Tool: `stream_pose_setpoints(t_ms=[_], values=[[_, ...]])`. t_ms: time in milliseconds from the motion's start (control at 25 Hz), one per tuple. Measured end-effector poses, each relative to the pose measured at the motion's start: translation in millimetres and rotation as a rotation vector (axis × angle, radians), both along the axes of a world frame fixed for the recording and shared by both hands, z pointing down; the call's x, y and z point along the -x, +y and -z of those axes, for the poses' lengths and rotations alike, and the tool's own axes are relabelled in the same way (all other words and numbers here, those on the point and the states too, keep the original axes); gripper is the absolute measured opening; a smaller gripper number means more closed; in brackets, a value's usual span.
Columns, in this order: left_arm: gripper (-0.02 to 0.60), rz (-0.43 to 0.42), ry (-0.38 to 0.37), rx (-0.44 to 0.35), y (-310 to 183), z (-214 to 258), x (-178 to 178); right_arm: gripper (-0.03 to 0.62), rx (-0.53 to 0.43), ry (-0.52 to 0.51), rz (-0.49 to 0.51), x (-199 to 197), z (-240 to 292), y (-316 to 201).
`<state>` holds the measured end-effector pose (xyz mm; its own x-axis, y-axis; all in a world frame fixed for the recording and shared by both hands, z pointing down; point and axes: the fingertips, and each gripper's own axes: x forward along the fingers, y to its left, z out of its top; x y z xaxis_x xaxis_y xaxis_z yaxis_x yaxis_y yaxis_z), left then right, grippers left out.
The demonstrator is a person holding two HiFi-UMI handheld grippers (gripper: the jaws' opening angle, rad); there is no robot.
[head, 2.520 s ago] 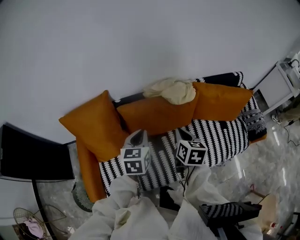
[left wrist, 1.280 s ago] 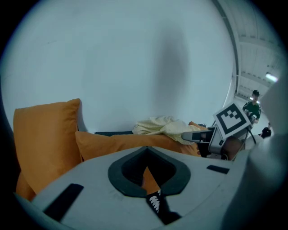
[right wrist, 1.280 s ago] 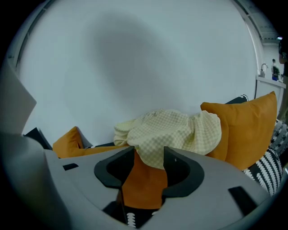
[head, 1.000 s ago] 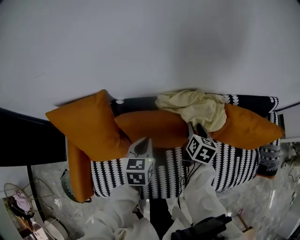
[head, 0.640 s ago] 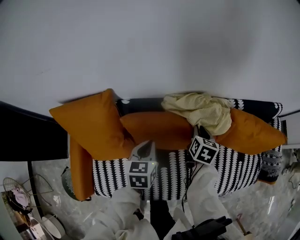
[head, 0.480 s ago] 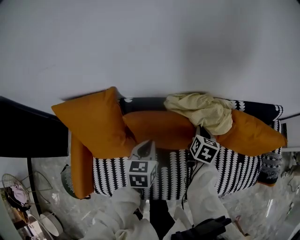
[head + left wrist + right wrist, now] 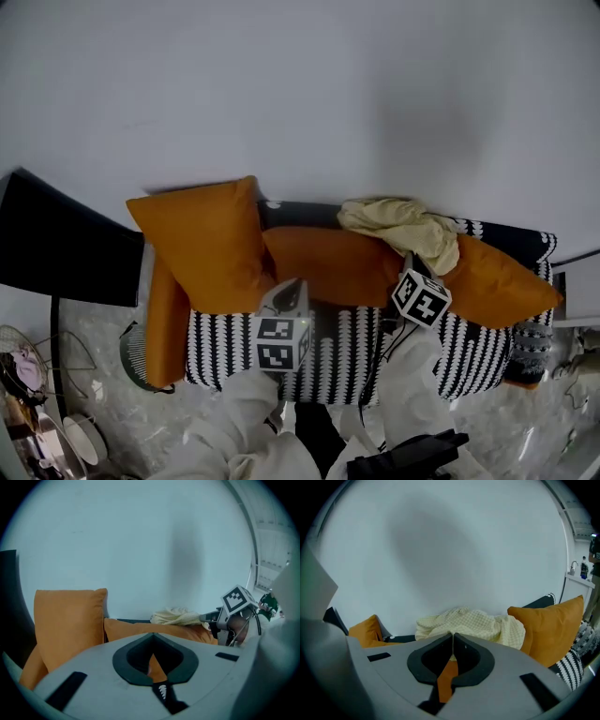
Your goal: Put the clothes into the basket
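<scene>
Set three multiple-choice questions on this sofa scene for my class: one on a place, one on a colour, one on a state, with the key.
1. Where does the checked garment lie?
A. on the floor
B. on top of the sofa's back
C. in a basket

2. What colour is it?
A. red
B. navy
C. pale yellow

3. How do the jaws of the left hand-held gripper stand?
A. together, nothing between them
B. wide apart
C. clamped on a towel

Key:
1 B, it is heaped along the back of the sofa, above the orange cushions.
2 C, the right gripper view shows pale yellow checks.
3 A, the tips meet in the left gripper view, with only a cushion behind them.
</scene>
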<state>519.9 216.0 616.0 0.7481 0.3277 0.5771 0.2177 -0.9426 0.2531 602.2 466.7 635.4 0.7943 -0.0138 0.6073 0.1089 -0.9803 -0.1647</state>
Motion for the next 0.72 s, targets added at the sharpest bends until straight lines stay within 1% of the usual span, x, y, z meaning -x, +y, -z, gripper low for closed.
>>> stream_pose_setpoints(t_ms=[200, 360, 560, 720], values=[[0.000, 0.033, 0.042, 0.014, -12.3, 27.8, 6.6, 0.029, 0.008, 0.048, -0.008, -0.2, 39.6, 2.3], [-0.001, 0.058, 0.074, 0.021, -24.3, 45.7, 16.9, 0.028, 0.011, 0.099, 0.011, 2.4, 73.7, -4.7], [0.000, 0.097, 0.096, 0.026, -49.8, 63.2, 32.7, 0.029, 0.012, 0.171, 0.067, 2.5, 119.4, -33.9], [0.000, 0.138, 0.124, 0.028, -76.6, 79.6, 51.7, 0.029, 0.013, 0.215, 0.125, 10.3, 149.3, -66.9]])
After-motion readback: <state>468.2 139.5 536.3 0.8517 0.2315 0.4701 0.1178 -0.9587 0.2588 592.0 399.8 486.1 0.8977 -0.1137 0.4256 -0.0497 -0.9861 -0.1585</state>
